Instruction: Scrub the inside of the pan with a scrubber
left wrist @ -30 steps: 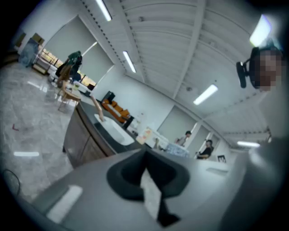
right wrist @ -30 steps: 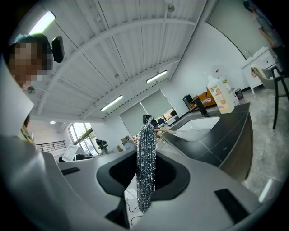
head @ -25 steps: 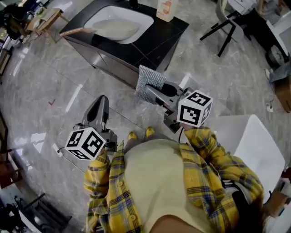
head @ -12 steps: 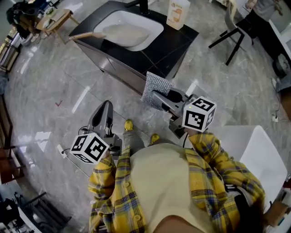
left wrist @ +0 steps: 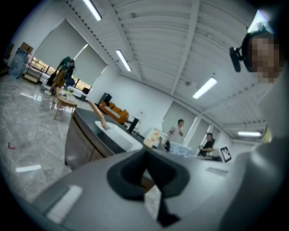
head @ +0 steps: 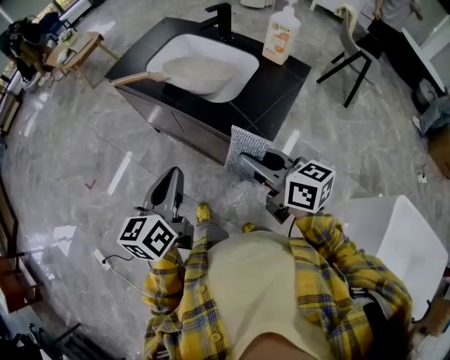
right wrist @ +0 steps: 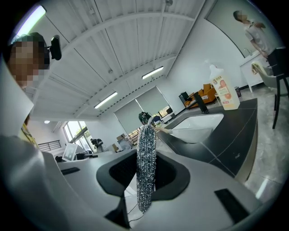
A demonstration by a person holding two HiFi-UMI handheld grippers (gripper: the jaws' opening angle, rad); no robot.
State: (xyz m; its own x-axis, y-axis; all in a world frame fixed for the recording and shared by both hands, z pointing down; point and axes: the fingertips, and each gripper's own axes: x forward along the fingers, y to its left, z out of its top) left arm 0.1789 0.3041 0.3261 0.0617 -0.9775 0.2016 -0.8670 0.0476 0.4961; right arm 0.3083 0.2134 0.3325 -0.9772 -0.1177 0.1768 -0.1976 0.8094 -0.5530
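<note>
Grey left gripper (head: 171, 181): jaws pressed together, nothing in them, aimed at the counter, probably free to steady the pan. White pan with wooden handle (head: 199, 73) lies in the white sink basin (head: 242, 60) of the black counter (head: 278, 88), well apart from both tools. Silver mesh scrubber pad (head: 246, 140) is pinched edge-on in the grey right gripper (head: 247, 160), sticking out front to reach the pan's inside. Scrubbing not yet begun.

Your pan (head: 200, 72) sits too pale against the sink (head: 211, 43) to read its inside; the picture's top edge crops the bystander (head: 394, 8).
</note>
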